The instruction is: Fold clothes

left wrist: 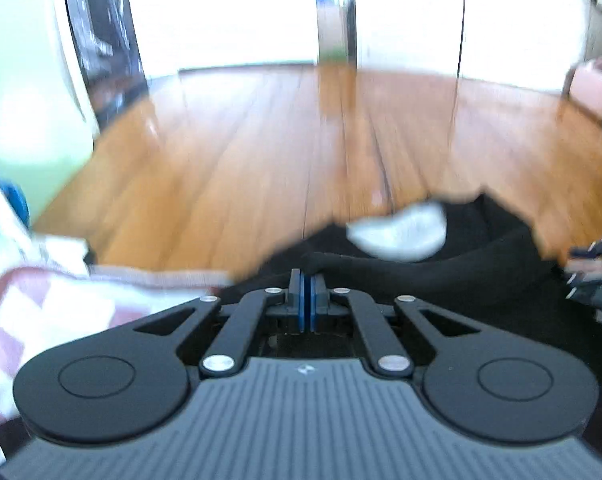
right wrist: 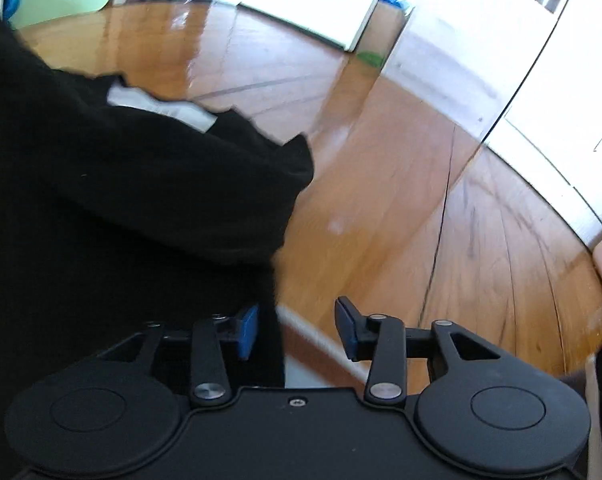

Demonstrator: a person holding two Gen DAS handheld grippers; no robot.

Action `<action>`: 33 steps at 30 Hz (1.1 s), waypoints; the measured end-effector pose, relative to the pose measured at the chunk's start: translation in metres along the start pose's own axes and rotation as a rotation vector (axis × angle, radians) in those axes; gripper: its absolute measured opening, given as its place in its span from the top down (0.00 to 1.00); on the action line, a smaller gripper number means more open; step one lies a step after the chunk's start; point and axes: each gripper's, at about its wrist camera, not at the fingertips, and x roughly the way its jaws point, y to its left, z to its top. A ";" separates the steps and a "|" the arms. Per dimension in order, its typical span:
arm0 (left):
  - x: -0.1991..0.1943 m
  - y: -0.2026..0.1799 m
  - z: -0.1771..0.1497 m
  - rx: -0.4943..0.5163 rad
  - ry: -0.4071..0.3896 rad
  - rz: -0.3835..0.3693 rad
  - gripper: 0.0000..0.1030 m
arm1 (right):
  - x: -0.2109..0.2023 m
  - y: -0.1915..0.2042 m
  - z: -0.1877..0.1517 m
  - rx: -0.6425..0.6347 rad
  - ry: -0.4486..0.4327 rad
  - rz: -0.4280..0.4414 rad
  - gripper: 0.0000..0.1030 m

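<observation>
One black garment (left wrist: 441, 276) fills lower right of left view. My left gripper (left wrist: 306, 280) has pads pressed together on a fold of it; right gripper (right wrist: 297, 326) is spread, cloth edge at its left pad. Soft, light, floppy: I'd pinch hem corners.

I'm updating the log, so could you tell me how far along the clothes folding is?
Nothing looks folded yet. In hand: the left gripper is shut on the black garment, which hangs bunched with its white label showing. The right gripper is open, with the garment's edge between its fingers but not yet clamped. The actual folding is all left.
</observation>
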 end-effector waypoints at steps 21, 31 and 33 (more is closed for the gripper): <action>0.070 -0.008 -0.044 -0.059 0.294 -0.128 0.98 | 0.014 -0.038 -0.016 0.278 0.027 -0.153 0.77; 0.092 0.002 -0.086 -0.096 0.325 -0.214 0.90 | -0.064 -0.095 0.043 0.366 -0.005 0.300 0.50; 0.098 0.000 -0.082 -0.083 0.297 -0.235 0.84 | -0.045 -0.107 0.066 0.435 0.034 0.356 0.50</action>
